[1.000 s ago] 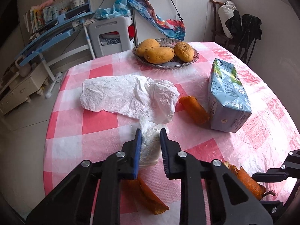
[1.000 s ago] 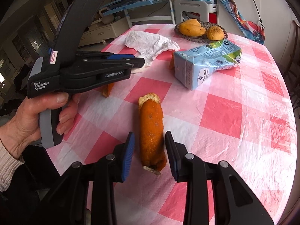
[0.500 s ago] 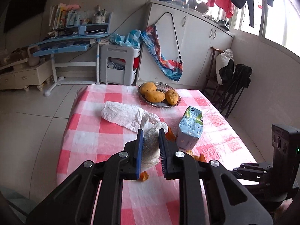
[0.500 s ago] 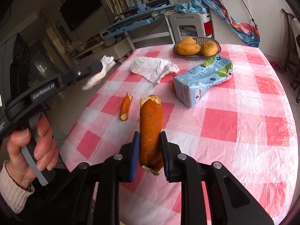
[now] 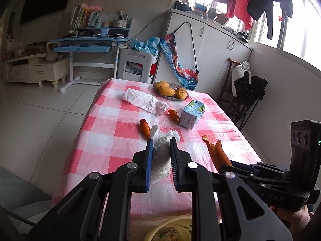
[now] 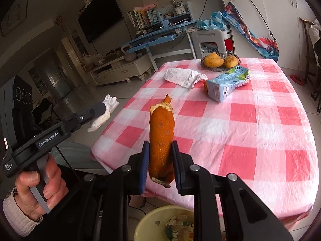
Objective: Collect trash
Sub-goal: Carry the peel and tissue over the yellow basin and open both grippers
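Both grippers — left (image 5: 161, 156) clenching tissue (image 5: 160, 154), right (image 6: 159, 160) clenching peel (image 6: 161, 140) — you're holding above the bin (image 6: 152, 223); carton (image 6: 226, 86), napkin (image 6: 184, 77), two peels are waiting.

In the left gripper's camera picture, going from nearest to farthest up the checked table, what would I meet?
Crumpled tissue clamped in the left gripper → orange peel piece → milk carton → white plastic bag → dish of mangoes.
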Motion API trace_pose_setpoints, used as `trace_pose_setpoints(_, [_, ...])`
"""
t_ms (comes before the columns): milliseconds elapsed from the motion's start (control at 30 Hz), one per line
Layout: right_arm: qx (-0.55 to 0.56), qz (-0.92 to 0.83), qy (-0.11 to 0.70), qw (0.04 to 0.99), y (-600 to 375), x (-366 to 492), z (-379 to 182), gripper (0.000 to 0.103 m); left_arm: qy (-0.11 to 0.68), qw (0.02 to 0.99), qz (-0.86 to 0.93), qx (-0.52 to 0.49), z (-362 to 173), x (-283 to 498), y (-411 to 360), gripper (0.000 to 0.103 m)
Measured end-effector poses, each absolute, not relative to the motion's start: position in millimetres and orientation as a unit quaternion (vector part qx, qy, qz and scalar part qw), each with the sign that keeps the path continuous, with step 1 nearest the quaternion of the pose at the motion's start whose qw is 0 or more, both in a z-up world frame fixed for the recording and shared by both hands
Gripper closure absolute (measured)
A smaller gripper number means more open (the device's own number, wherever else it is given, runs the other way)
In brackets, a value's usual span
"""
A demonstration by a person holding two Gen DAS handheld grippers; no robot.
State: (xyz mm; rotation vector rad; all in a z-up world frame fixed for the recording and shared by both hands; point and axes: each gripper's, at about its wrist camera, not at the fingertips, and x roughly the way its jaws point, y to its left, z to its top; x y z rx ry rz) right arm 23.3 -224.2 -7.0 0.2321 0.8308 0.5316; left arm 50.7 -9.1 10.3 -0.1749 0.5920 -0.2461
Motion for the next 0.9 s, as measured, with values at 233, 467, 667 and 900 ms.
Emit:
trace_pose_setpoints(233, [0.113,0.252,0.411,0.869,-222.4,-8.2,-11.4,0.08,0.3,0.942,-0.13,-0.076,4.2,16.0,-14.3,0.087])
trace_pose_setpoints(467, [0.1,0.249,0.457,0.848,-212.4,-42.6,-29.2,0.08,0.301,0.941,-0.138,-0.069,2.7,-11.3,-20.4,0.087])
trace_pose_setpoints(667, [0.093,0.241,0.493,0.831,-209.0,-65.3,-43.8,0.078,0.306,0.939,-0.145,-0.064,0.3,-33.9,-24.0,0.087])
trace_pose_setpoints(900, [0.115,0.218,0.475,0.845,-220.6,-75.0,-37.9,0.057,0.313,0.935,-0.157,-0.049,-3.0,-52.8,-33.2,0.087])
